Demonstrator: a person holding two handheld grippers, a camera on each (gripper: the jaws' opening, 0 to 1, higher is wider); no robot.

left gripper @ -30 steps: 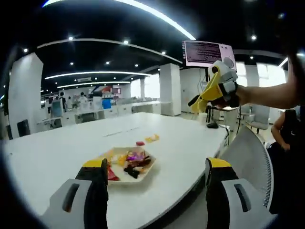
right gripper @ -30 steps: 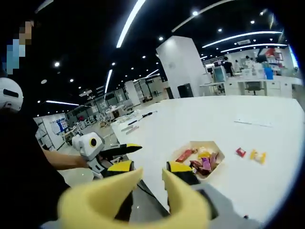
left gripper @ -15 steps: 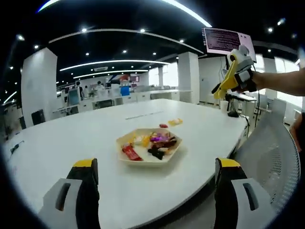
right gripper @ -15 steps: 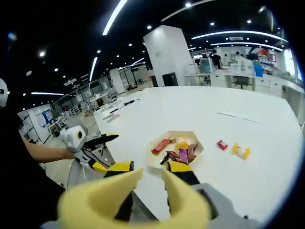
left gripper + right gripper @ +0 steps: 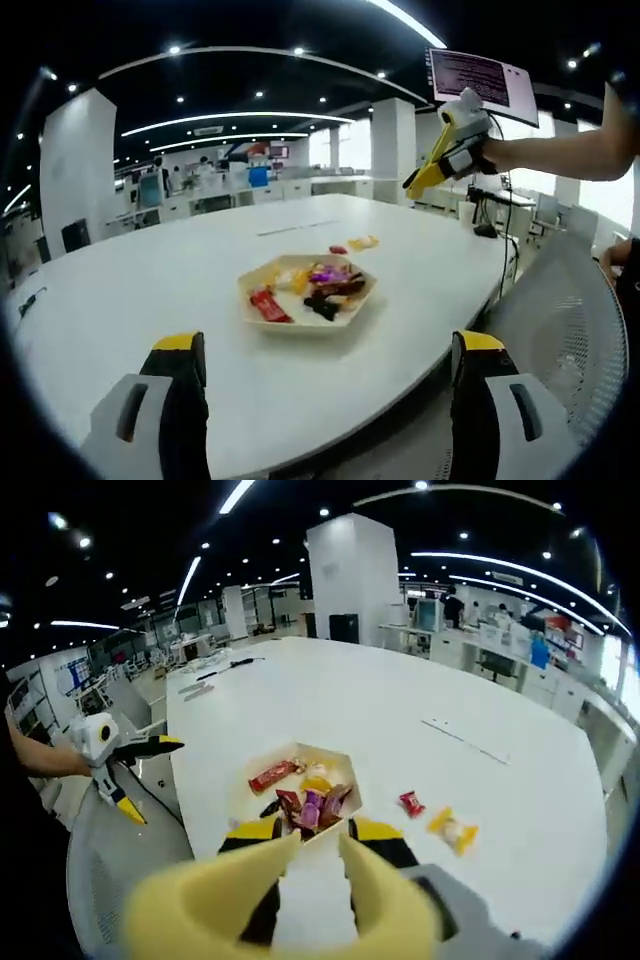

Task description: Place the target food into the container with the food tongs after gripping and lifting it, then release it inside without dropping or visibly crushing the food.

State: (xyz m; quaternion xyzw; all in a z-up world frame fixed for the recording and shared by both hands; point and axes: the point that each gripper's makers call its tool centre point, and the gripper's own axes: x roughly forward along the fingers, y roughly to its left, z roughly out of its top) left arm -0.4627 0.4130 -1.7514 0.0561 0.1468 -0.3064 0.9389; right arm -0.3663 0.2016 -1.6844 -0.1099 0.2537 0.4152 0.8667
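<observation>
1. Your yellow tongs (image 5: 305, 875), carried in the right gripper (image 5: 310, 845), stood partly open and held nothing; the left gripper (image 5: 325, 385) gaped wide, also empty.
2. The target looked like the yellow wrapped candy (image 5: 452, 830), lying on the white table (image 5: 520, 780) beside a red candy (image 5: 411, 803), just outside the hexagonal tray (image 5: 345, 770).
3. Judged light, crinkly and slippery; you needed a gentle pinch across its middle.
4. Its long axis ran diagonally, roughly toward the tray.
</observation>
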